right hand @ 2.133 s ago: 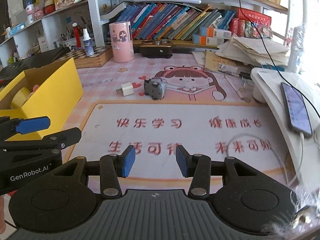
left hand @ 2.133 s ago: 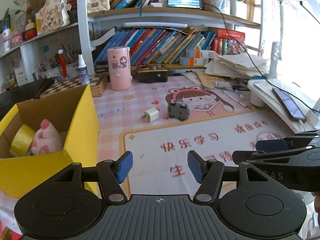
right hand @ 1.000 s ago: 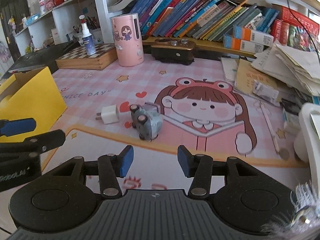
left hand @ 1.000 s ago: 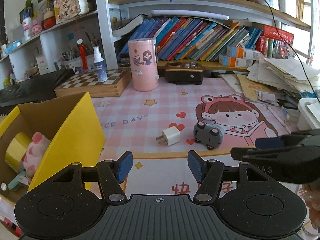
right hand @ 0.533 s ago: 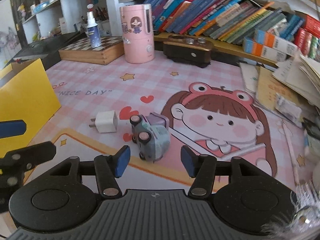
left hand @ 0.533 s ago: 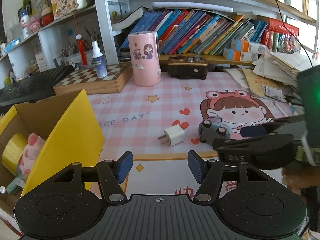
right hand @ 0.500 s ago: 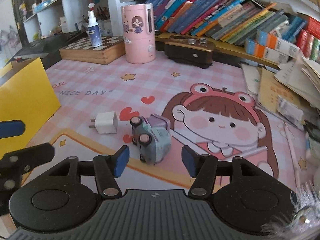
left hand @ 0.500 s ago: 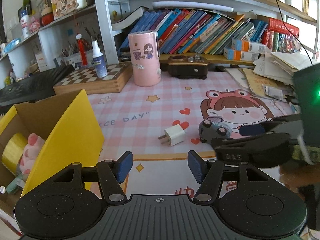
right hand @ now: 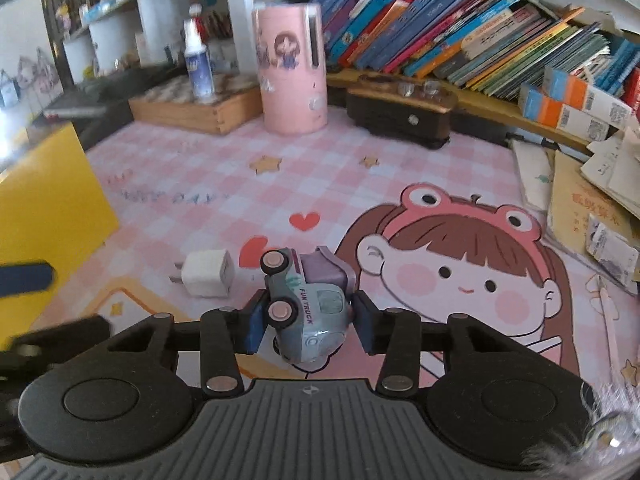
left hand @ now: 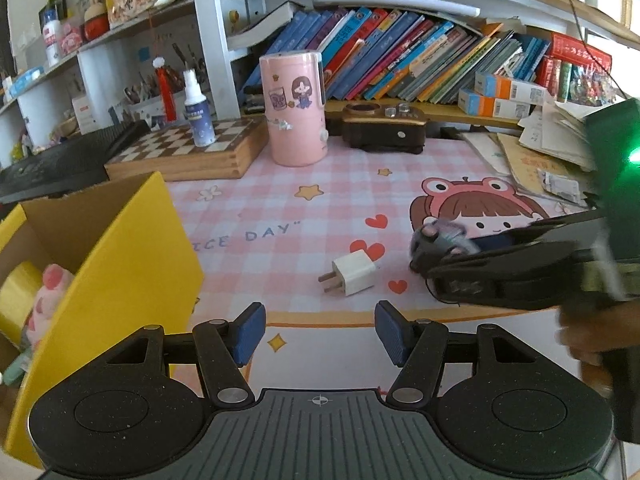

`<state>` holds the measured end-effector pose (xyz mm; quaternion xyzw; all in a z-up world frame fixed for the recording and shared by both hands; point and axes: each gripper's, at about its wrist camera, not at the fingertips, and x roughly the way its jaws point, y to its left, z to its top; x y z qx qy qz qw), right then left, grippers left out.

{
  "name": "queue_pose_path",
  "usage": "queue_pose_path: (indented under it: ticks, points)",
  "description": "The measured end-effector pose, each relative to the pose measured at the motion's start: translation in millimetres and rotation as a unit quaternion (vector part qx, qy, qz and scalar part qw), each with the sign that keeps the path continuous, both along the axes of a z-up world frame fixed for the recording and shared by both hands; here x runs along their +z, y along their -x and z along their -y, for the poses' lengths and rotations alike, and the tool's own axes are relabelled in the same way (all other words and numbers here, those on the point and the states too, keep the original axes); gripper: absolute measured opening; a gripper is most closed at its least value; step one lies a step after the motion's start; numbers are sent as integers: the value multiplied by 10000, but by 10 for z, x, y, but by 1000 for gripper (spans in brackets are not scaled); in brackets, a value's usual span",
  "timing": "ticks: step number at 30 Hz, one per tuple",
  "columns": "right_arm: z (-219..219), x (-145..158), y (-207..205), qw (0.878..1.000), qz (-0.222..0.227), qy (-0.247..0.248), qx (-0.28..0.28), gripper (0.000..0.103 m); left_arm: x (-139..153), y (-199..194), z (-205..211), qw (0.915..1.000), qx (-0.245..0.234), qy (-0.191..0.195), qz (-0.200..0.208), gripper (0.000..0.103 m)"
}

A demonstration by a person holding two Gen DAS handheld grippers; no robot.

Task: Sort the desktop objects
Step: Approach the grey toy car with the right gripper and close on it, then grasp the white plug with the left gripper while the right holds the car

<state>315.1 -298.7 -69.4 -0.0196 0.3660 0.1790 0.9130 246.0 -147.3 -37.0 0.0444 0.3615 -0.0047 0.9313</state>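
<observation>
- While its jaws had just been closing, the right gripper (right hand: 306,322) pinched the toy truck (right hand: 310,306), tipped on its side mid-desk.
- Just left of the truck lay a white charger (right hand: 208,274).
- Left gripper (left hand: 318,334) hovered open and empty.
- A yellow box (left hand: 120,256) stood at the desk's left edge.

Both cameras sit just behind their fingers, angled down over the desk (left hand: 328,208) toward the bookshelf (right hand: 460,28). The right view is nearer — low over the toy truck (right hand: 310,304); both share the truck, white charger (left hand: 354,274) and pink canister (left hand: 296,108).
</observation>
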Motion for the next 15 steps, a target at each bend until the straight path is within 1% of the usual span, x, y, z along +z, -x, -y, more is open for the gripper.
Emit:
queue_pose_path:
  ticks: [3,10,15]
  points:
    - [120,96,67,9997,85,-125,-194,42,-66,-101,20,10000,56,74,-33,60]
    - [332,223,233,9983,80,-334,-467,42,-250,-410,141,9997,152,184,-63,59]
    - [382,268,340,9979,31,-394,-522,42,-358,-597,244,9999,118,90,-65,59]
